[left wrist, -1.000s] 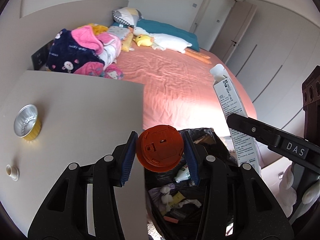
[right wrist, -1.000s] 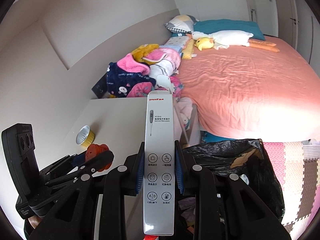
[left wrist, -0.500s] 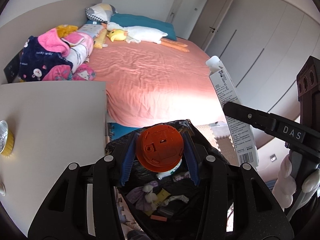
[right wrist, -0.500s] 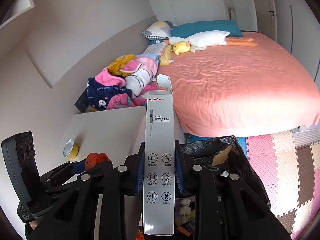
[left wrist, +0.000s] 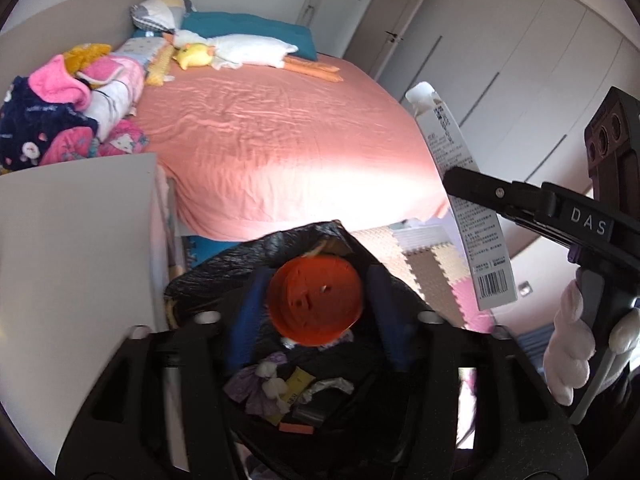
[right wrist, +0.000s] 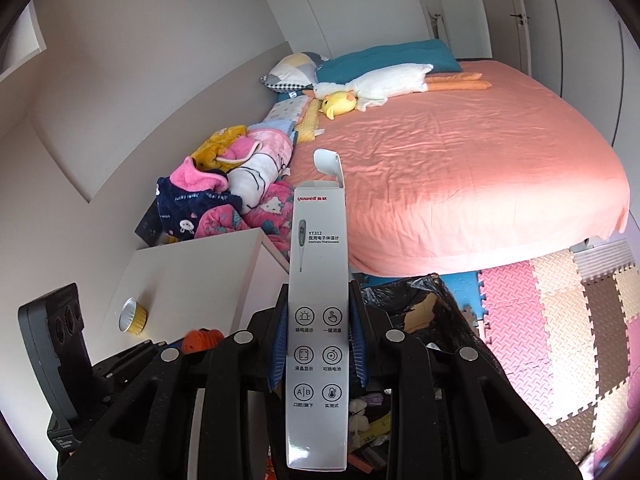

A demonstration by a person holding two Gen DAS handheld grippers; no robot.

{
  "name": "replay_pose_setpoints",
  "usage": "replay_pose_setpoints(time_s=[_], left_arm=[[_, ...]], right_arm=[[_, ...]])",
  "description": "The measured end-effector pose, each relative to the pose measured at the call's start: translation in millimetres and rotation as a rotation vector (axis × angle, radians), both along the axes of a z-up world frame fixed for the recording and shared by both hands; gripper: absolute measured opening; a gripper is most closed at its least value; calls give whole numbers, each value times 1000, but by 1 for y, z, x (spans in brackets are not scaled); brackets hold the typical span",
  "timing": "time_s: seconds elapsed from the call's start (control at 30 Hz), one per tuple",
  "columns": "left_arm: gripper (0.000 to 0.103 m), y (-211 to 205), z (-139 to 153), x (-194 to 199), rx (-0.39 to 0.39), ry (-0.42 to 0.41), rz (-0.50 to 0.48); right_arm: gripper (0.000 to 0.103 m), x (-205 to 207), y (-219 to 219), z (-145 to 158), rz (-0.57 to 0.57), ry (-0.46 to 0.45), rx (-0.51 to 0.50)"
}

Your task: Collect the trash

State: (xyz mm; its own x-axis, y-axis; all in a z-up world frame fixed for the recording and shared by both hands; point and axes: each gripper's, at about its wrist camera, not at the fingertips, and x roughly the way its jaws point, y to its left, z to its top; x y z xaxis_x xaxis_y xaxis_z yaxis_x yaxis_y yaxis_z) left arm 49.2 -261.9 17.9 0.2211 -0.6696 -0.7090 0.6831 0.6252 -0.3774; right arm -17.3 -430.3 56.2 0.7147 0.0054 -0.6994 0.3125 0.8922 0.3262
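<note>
My left gripper (left wrist: 316, 312) hangs over the open black trash bag (left wrist: 240, 268). Its jaws stand wider than the round orange toy (left wrist: 316, 306), which sits between them with gaps on both sides. My right gripper (right wrist: 318, 344) is shut on a tall white thermometer box (right wrist: 318, 320), held upright beside the bag (right wrist: 404, 292). The box also shows at the right of the left wrist view (left wrist: 468, 208). The orange toy peeks out at the lower left of the right wrist view (right wrist: 202, 338).
A white bedside table (right wrist: 192, 272) on the left carries a foil cup (right wrist: 134, 316). A bed with a pink sheet (right wrist: 460, 184) lies beyond, with piled clothes (right wrist: 228, 196) and plush toys. Foam floor mats (right wrist: 560, 320) lie to the right.
The left gripper moved from the table edge to over the bag, and its jaws opened off the orange toy. The right gripper rose a little with the box.
</note>
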Motion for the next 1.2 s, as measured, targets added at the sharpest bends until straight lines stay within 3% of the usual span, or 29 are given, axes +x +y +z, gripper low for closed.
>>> replay_pose_setpoints(time_s=[0.03,0.07,0.13,0.37,1.2], left_arm=[[98,-2,0,0,-4,6,0],[97,-3,1,-2,-15,4,-4],[97,-5,3,-3,-31,7,-9],[97,-8,-4,-1,-30,48,-4],[97,18,3,1,-10,-18,56]], right_arm=[[45,-1,-2,3,-9,-7,-9],[63,-3,-2,6,-21,-18,-23],[77,-9,-4,13,-61,-46,-55],[77,-13,-14,14,-84,-52,-38],[77,8,14,10,26,-42,-28]])
